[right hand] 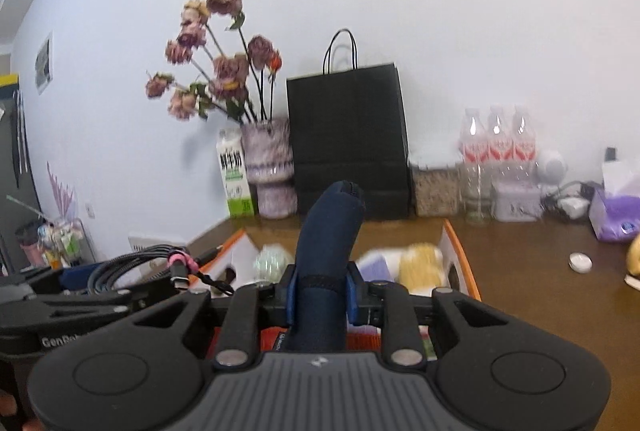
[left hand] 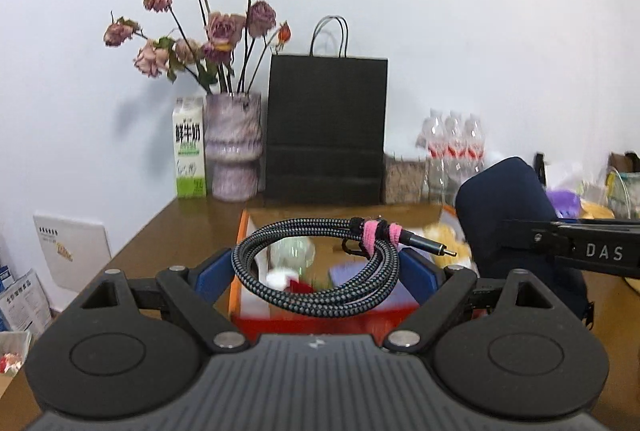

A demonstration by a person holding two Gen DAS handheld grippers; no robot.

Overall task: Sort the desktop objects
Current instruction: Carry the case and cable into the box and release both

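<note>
Braided cable coil [left hand: 316, 267], one; navy pouch [right hand: 328, 263], one

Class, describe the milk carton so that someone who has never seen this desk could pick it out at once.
Find the black paper bag standing against the white wall at the back of the brown desk. To its left is a mottled purple vase of dried roses. The milk carton stands at the vase's left side: the only white, green-based box there.
</note>
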